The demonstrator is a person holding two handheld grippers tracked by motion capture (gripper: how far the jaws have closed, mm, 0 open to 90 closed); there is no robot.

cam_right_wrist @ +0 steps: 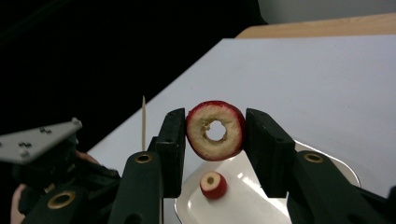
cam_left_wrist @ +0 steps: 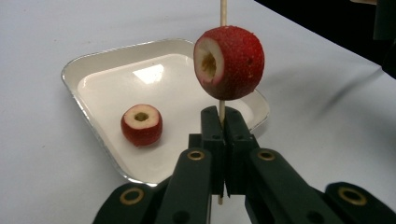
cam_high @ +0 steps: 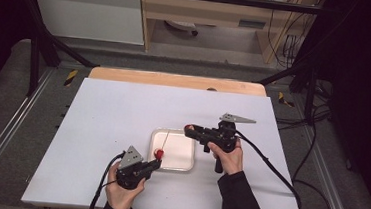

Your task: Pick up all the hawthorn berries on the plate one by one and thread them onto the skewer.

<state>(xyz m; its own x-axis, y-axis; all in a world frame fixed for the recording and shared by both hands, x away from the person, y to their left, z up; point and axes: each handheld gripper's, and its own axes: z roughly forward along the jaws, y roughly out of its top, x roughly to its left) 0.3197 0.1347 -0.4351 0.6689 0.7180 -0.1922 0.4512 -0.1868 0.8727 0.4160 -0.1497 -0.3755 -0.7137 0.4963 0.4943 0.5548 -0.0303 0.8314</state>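
A: What did the left gripper [cam_left_wrist: 223, 122] hold?
B: A thin wooden skewer [cam_left_wrist: 223, 13], pinched below its round red cored fruit [cam_left_wrist: 229, 62].
A: The right gripper [cam_right_wrist: 215, 140]?
B: Clamped another cored red fruit ring [cam_right_wrist: 215, 130] between its pads.

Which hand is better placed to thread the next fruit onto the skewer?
Right. The right tongs grip a cored red fruit; the left tongs are shut on the skewer, holding it upright.

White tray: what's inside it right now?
In the white tray lies one cored red fruit, hole up. The left tool covers the tray's near edge.
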